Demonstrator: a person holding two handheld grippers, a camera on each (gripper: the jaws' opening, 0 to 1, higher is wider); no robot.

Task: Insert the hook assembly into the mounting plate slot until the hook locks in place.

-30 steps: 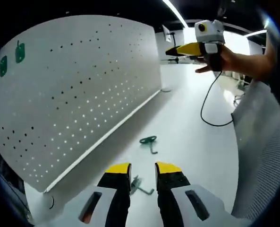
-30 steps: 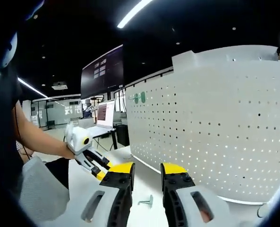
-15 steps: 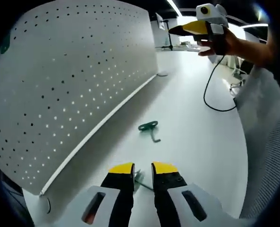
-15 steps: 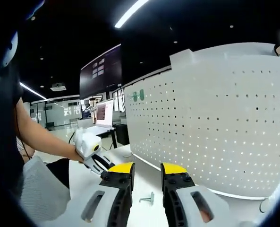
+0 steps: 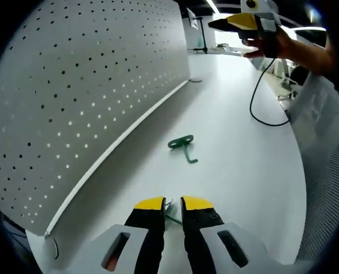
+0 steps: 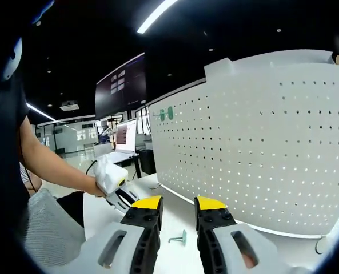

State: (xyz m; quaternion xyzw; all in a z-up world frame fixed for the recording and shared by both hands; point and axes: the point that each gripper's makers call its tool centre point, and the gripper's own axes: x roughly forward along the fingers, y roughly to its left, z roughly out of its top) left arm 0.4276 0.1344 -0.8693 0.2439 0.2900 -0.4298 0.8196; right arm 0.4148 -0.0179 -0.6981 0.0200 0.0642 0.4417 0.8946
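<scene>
Beside me stands the white pegboard mounting plate (image 5: 83, 97), which also appears as the pegboard (image 6: 260, 148) in the right gripper view. A green hook (image 5: 182, 145) lies on the white table (image 5: 238, 148) in the left gripper view. My left gripper (image 5: 172, 203) is low over the table, its jaws drawn close on a second small hook assembly (image 5: 170, 213) between them. The right gripper (image 5: 220, 24) is held high at the far end. In its own view my right gripper (image 6: 179, 204) is open and holds nothing. A hook (image 6: 179, 238) lies below it, and the left gripper (image 6: 120, 197) is at the left.
Two green pieces (image 6: 166, 115) hang on the pegboard's far end. A black cable (image 5: 260, 97) trails from the right gripper over the table. A grey mesh chair back (image 5: 329, 171) stands at the table's right edge. A lit monitor (image 6: 126, 137) stands beyond the table.
The left gripper's jaws have narrowed around the near hook assembly while that gripper dipped toward the table. The right gripper has stayed open and almost still.
</scene>
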